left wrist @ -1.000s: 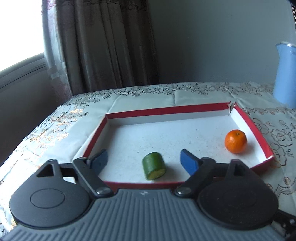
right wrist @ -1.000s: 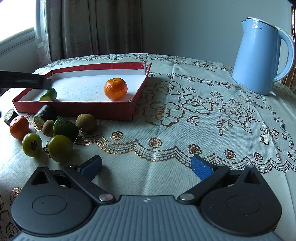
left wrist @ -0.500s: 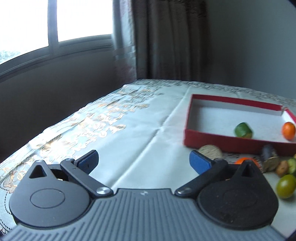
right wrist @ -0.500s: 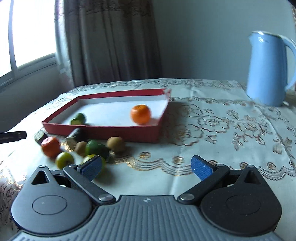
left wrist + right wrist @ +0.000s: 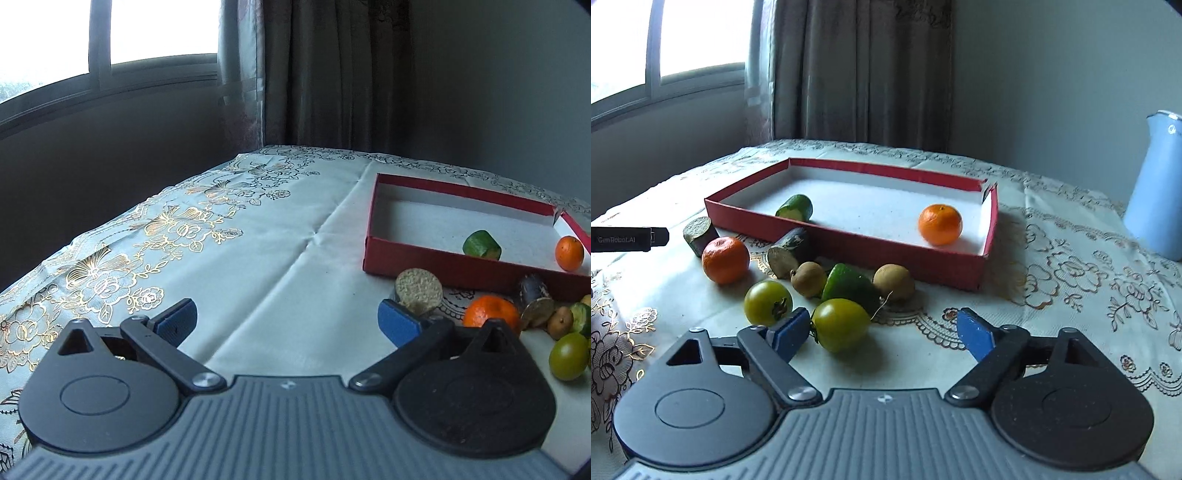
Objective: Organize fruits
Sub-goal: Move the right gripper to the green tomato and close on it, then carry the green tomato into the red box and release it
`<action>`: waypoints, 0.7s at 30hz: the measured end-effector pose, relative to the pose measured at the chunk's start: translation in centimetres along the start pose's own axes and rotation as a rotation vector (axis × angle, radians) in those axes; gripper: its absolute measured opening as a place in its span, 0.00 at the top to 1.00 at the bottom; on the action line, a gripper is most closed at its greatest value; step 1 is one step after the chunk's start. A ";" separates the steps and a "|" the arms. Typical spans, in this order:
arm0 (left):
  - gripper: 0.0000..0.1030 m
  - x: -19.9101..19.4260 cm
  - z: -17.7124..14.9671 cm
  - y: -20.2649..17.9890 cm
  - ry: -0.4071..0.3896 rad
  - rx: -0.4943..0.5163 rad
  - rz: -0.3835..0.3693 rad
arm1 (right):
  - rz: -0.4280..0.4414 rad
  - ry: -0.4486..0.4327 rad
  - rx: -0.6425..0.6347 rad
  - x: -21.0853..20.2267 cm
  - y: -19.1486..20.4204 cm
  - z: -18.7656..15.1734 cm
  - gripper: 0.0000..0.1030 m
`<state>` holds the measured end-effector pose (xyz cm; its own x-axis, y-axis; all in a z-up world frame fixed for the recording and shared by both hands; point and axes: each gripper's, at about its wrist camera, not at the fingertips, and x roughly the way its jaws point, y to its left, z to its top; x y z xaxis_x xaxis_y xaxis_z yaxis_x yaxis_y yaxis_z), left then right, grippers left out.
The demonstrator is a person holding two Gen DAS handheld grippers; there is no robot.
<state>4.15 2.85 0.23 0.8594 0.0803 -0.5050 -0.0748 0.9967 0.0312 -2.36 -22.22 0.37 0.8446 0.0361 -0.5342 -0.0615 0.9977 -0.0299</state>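
Note:
A red tray (image 5: 908,254) (image 5: 436,264) holds an orange (image 5: 940,224) (image 5: 569,253) and a green cucumber piece (image 5: 795,207) (image 5: 481,244). In front of it lie a second orange (image 5: 726,259) (image 5: 491,311), two green tomatoes (image 5: 840,323) (image 5: 768,302), brown kiwis (image 5: 894,281), a lime (image 5: 847,286) and dark cut stubs (image 5: 788,252). My right gripper (image 5: 881,334) is closing, its jaws still wide; the nearer tomato lies between them by the left pad, untouched. My left gripper (image 5: 288,321) stands open over bare cloth, left of the fruit.
A blue kettle (image 5: 1158,184) stands at the right on the lace tablecloth (image 5: 1071,266). The left gripper's black edge (image 5: 628,239) shows at the left of the right wrist view. Window and curtain lie behind the table's far edge.
The left gripper pulled back from the tray, leaving the cucumber piece inside, and swung left. The right gripper moved left toward the fruit pile, its jaws narrowing around a tomato.

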 end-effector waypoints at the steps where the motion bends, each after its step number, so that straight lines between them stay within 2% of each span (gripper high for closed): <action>1: 0.00 0.3 0.1 0.1 0.002 -0.006 -0.003 | 0.001 -0.001 0.000 0.0 0.0 0.0 0.16; 4: 0.00 0.3 0.1 0.3 0.000 -0.012 -0.006 | 0.005 0.009 -0.014 0.3 0.3 0.1 0.16; 6: 0.00 0.3 0.1 0.3 -0.002 -0.010 -0.009 | 0.016 0.019 -0.031 0.6 0.6 0.2 0.20; 8: 0.00 0.4 0.1 0.3 0.002 -0.009 -0.013 | 0.031 0.041 -0.043 1.1 0.8 0.4 0.42; 11: 0.00 0.4 0.2 0.3 0.006 -0.015 -0.014 | 0.057 0.074 -0.029 1.8 0.8 0.5 0.59; 16: 0.00 0.5 0.2 0.3 0.011 -0.017 -0.017 | 0.078 0.073 -0.014 1.8 0.6 0.5 0.68; 21: 0.00 0.6 0.2 0.4 0.016 -0.023 -0.019 | 0.073 0.057 0.005 1.4 0.3 0.5 0.68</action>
<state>4.69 3.33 0.11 0.8525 0.0611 -0.5192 -0.0704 0.9975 0.0018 -0.92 -21.86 0.00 0.8061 0.1059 -0.5822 -0.1193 0.9927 0.0154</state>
